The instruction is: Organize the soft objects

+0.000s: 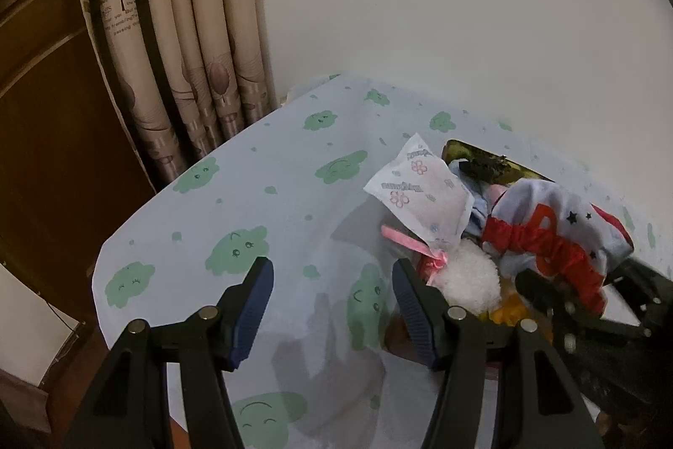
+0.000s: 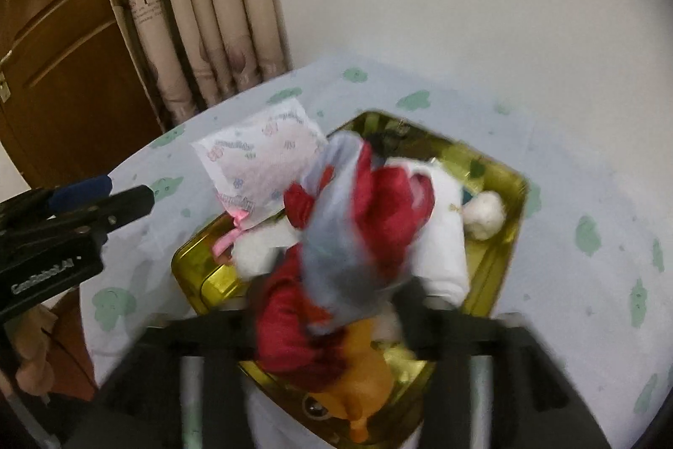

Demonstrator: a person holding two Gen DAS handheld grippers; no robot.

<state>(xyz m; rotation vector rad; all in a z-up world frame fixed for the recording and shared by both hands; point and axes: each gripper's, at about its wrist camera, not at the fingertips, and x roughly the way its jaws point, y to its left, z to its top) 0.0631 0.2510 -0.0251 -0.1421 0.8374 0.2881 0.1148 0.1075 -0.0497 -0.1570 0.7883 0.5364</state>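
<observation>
The step in hand looks like dropping the red-and-grey soft cloth garment (image 2: pixel 353 234) onto the heap in the gold rectangular metal tin (image 2: pixel 500 238) near the table's far edge. The right gripper (image 2: pixel 332 322), blurred, stands parted astride it, apparently released; next comes withdrawal. The left gripper (image 1: pixel 332 301) hangs wide open, empty, above the cloud-print tablecloth (image 1: pixel 252 205).

Black plastic tongs (image 1: pixel 332 280), ribbed blue pads (image 1: pixel 256 306), silver rivets
</observation>
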